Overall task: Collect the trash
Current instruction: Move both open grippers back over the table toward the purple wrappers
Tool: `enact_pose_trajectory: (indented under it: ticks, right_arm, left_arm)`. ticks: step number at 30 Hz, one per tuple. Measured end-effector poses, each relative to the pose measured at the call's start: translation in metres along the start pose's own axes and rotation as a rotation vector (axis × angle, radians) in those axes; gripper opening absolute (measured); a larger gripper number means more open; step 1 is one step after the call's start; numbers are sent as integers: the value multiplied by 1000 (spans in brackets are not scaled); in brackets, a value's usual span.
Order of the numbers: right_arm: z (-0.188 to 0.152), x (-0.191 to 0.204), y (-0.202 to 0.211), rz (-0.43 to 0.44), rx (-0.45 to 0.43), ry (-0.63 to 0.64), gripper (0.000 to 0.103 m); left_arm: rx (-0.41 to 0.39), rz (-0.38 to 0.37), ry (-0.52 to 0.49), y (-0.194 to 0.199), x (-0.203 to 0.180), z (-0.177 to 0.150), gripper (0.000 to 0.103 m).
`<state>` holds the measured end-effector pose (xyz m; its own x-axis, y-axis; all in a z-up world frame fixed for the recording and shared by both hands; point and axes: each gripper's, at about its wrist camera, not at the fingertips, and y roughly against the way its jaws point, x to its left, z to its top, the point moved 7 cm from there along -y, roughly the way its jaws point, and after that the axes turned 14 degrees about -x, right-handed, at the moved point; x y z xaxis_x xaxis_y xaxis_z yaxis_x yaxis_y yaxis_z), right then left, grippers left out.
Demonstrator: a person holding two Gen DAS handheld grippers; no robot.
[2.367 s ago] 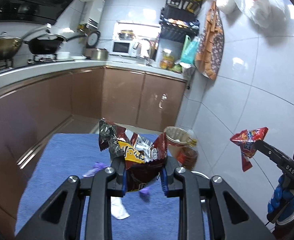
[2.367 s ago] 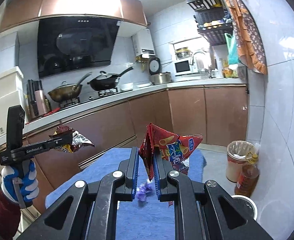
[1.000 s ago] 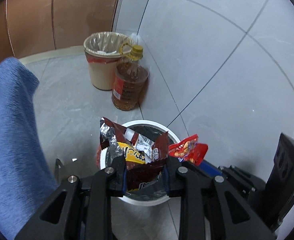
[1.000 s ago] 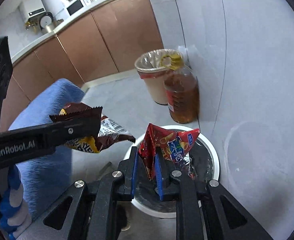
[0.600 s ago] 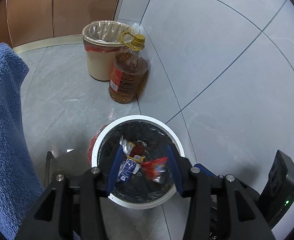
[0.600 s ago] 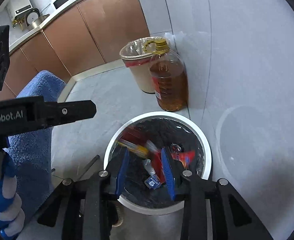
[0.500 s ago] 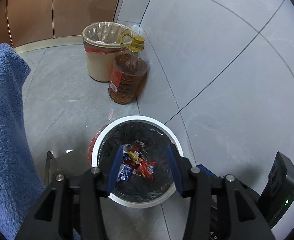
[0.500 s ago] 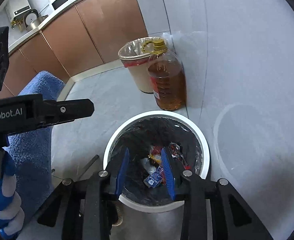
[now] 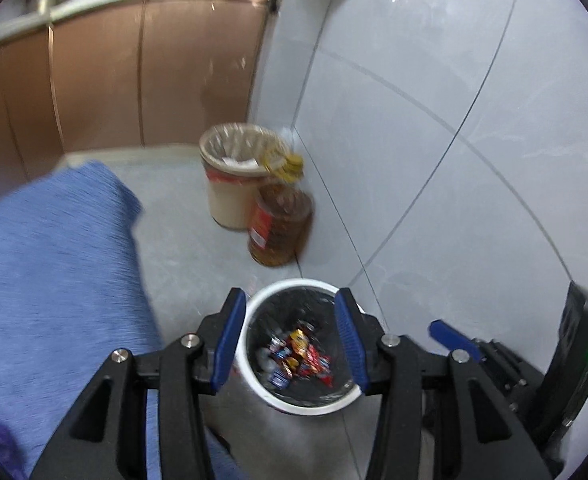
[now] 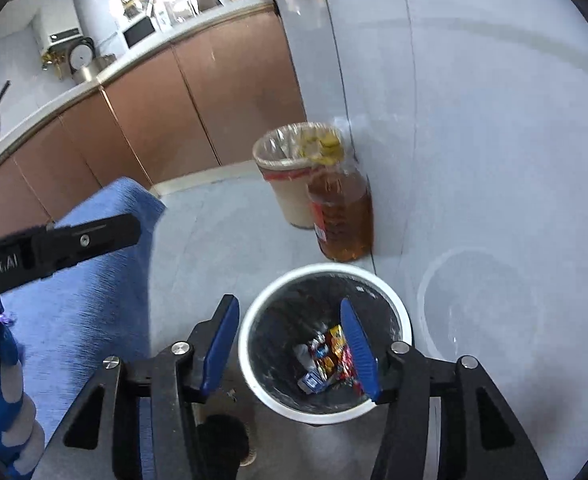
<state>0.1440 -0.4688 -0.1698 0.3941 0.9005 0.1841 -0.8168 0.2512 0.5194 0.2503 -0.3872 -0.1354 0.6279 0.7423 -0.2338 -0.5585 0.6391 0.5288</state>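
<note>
oil bottle (image 9: 280, 226) motion-blurred — wrappers' (image 10: 330, 354) print unreadable

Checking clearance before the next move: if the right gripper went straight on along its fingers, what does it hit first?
Likely the white-rimmed bin: the open right gripper points into its mouth, so it would meet the black liner or the wrappers at the bottom. Depth is unclear.

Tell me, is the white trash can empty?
No. The white trash can holds colorful snack wrappers at its bottom, seen in both wrist views.
</note>
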Motion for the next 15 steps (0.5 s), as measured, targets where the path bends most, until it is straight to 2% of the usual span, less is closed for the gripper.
enact_pose_trajectory:
  ticks: [8,12,15]
  right_arm:
    - [32,52,53,53,-111,59,62]
    - [44,85,83,93,-167,99,67]
    - [51,109,101,122,-204,134,71]
  left_arm:
    - [-186,131,-29,93,39,16,48]
    - [-296,208,-60,149,57,24,58]
    - [-329,234,-59,186,69,25,64]
